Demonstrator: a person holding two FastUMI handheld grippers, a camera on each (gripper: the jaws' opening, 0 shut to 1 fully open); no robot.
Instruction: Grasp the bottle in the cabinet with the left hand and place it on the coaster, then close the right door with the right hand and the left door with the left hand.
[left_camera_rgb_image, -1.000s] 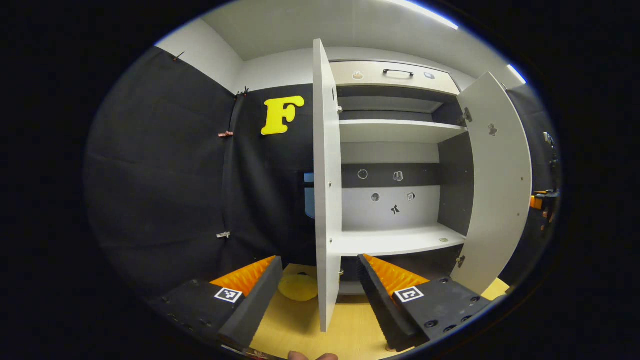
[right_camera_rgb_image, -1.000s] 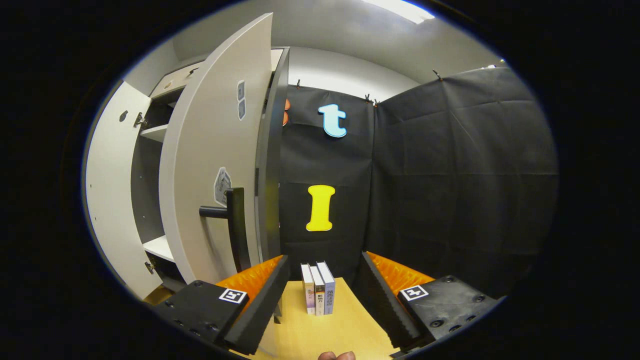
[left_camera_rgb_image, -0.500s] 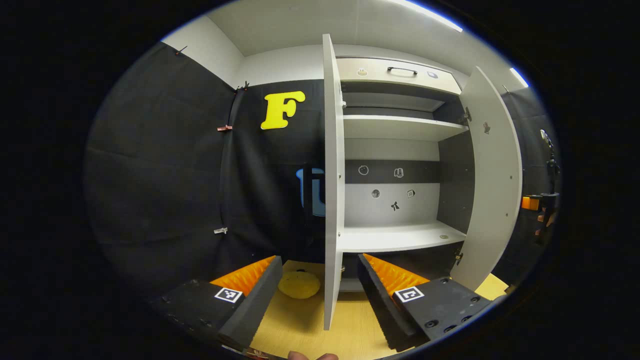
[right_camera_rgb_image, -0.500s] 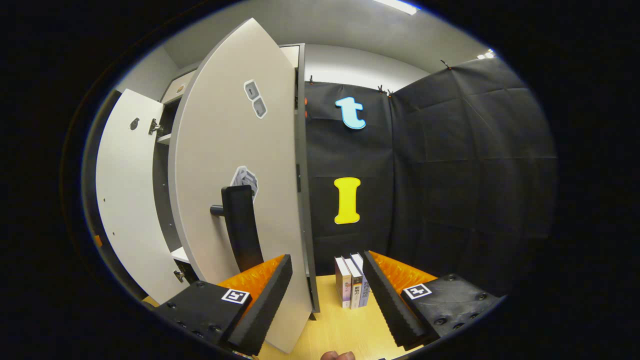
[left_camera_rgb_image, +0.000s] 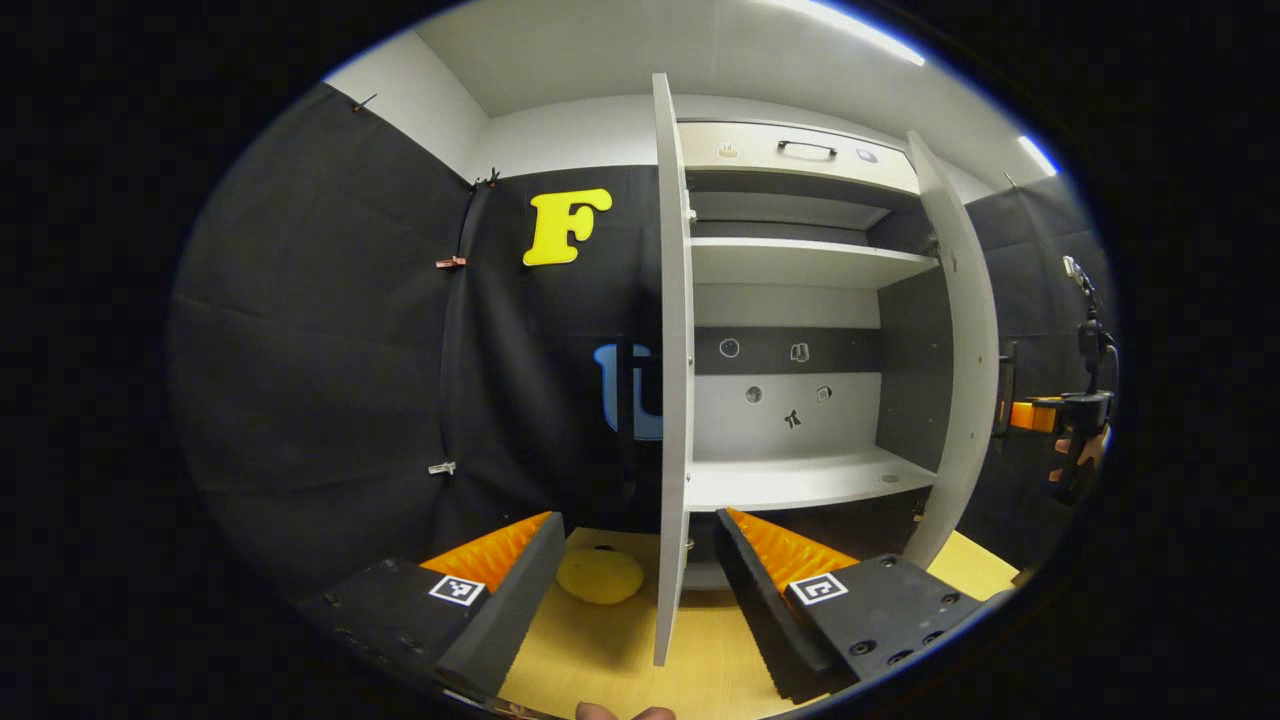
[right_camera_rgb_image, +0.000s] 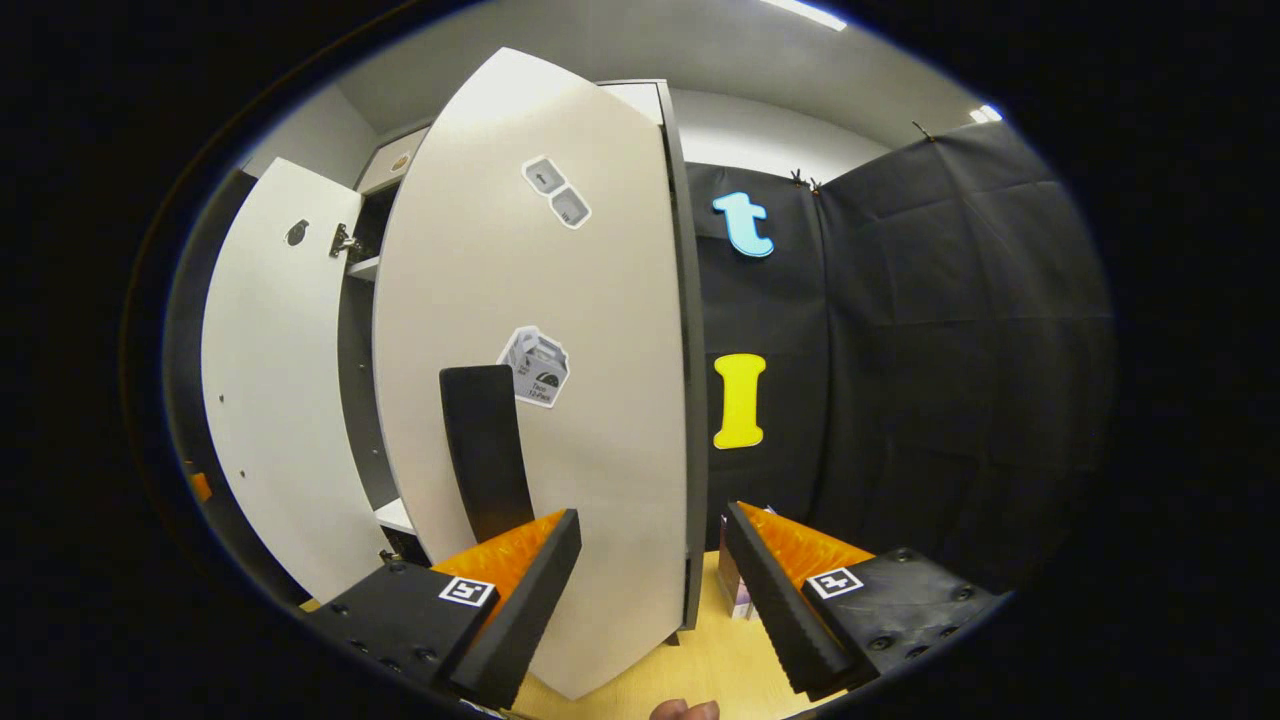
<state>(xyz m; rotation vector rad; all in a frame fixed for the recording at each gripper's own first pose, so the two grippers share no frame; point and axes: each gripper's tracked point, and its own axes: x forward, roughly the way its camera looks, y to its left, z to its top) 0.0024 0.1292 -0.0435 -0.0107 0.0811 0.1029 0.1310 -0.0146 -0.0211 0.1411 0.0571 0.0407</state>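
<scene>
The white cabinet (left_camera_rgb_image: 800, 262) stands with both doors ajar. I see its left door (left_camera_rgb_image: 672, 380) edge-on straight ahead of my open left gripper (left_camera_rgb_image: 640, 590), which holds nothing. The right door (left_camera_rgb_image: 962, 350) is swung partway in. In the right gripper view its outer face (right_camera_rgb_image: 560, 420) is close in front, with the black handle (right_camera_rgb_image: 485, 450) just above my left finger. My right gripper (right_camera_rgb_image: 650, 590) is open; whether it touches the door I cannot tell. It also appears far off as the right gripper (left_camera_rgb_image: 1030, 415), beside the handle, held by a hand (left_camera_rgb_image: 1085, 450).
A yellow round object (left_camera_rgb_image: 600, 575) lies on the wooden table (left_camera_rgb_image: 720, 670) left of the left door. Books (right_camera_rgb_image: 740, 595) stand on the table behind my right finger. Black cloth walls close in both sides. The left door's inner face (right_camera_rgb_image: 280, 380) sits left of the right door.
The right door has swung toward shut, and my right gripper has followed it closely. The books are now mostly hidden. The left gripper has barely moved.
</scene>
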